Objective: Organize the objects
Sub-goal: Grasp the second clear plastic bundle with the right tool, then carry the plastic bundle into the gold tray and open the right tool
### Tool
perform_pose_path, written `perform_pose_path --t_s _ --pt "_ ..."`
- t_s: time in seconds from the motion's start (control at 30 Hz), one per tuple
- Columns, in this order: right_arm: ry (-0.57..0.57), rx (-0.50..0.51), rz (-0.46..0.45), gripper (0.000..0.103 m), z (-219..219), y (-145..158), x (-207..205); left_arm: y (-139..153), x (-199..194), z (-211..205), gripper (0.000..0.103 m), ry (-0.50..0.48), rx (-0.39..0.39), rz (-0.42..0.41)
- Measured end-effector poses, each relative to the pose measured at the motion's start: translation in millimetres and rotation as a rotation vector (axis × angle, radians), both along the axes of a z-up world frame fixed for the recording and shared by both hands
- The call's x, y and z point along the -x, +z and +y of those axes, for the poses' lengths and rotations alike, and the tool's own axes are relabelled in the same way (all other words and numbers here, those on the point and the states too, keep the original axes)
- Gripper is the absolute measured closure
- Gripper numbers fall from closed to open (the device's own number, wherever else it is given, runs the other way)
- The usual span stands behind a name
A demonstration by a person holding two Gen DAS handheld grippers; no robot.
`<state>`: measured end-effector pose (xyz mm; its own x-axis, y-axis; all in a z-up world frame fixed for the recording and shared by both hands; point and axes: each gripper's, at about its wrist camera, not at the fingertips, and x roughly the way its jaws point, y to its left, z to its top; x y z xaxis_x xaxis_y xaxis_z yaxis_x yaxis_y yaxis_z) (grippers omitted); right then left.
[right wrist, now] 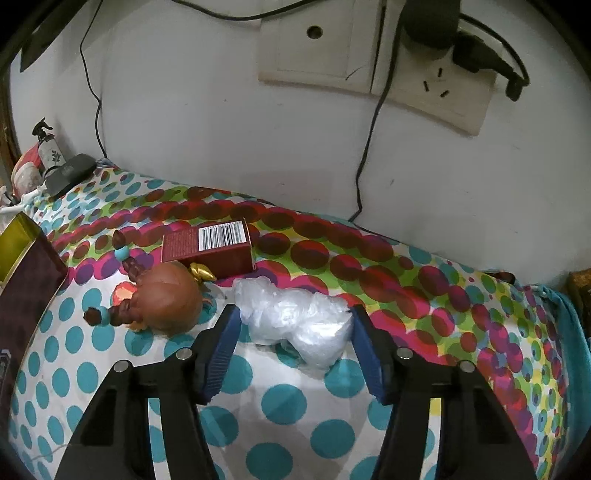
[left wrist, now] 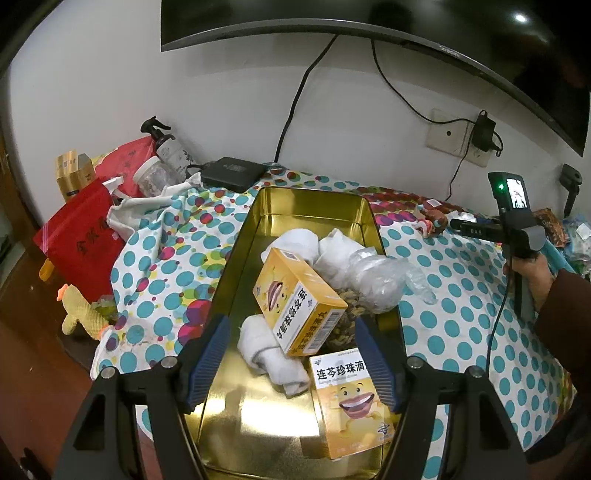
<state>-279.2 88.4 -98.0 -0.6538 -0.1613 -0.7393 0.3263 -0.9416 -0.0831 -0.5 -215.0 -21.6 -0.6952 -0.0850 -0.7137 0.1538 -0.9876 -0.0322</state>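
A gold tin box lies on the polka-dot cloth and holds two yellow medicine boxes, white rolled cloths and a clear plastic bag. My left gripper is open above the tin, its jaws on either side of the contents. My right gripper is open, its jaws on either side of a crumpled clear plastic bag on the cloth. A brown doll head and a red box lie just beyond. The tin's corner shows at left.
Left of the tin are red bags, a spray bottle, a jar, a black device and a yellow plush toy. A wall with sockets and cables stands behind. A monitor hangs above.
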Motion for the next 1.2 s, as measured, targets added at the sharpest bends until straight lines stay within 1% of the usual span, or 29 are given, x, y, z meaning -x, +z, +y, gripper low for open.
perform_pose_path --t_s 0.03,0.1,0.2,0.27,0.33,0.47,0.57,0.67,0.8,0.9,1.0,1.1,1.2 --pt "-0.002 -0.009 0.006 0.048 -2 0 0 -1 1 -1 0.031 0.000 -0.001 -0.007" --pt "-0.002 -0.021 0.019 0.054 -4 0 -1 -1 1 -1 0.031 0.005 0.004 -0.014" --pt "-0.004 -0.021 0.028 0.057 -7 1 -1 -1 0 -1 0.031 0.010 0.004 -0.013" --pt "-0.012 -0.030 0.044 0.058 -8 3 -4 -1 0 -2 0.031 0.017 -0.001 -0.015" --pt "-0.009 -0.018 0.049 0.058 -8 7 -7 0 -2 -4 0.031 0.024 -0.010 -0.012" --pt "-0.005 -0.001 0.086 0.059 -6 24 -21 3 -7 -3 0.031 0.027 -0.016 -0.012" --pt "0.003 0.029 0.097 0.059 -5 38 -34 6 -14 -3 0.031 0.028 -0.026 -0.006" --pt "0.041 0.071 0.113 0.059 -11 53 -54 7 -19 -2 0.031 0.036 -0.027 -0.011" --pt "0.151 0.123 0.136 0.059 -35 78 -93 7 -24 -5 0.031 0.046 -0.063 -0.019" --pt "0.247 0.178 0.129 0.059 -60 91 -121 7 -25 -6 0.031 0.061 -0.073 -0.031" --pt "0.337 0.210 0.111 0.059 -92 97 -146 8 -26 -7 0.031 0.068 -0.068 -0.039" --pt "0.417 0.207 0.100 0.058 -126 101 -167 11 -30 -9 0.030 0.078 -0.072 -0.036" --pt "0.470 0.202 0.085 0.058 -154 100 -180 13 -36 -10 0.028 0.090 -0.059 -0.034"
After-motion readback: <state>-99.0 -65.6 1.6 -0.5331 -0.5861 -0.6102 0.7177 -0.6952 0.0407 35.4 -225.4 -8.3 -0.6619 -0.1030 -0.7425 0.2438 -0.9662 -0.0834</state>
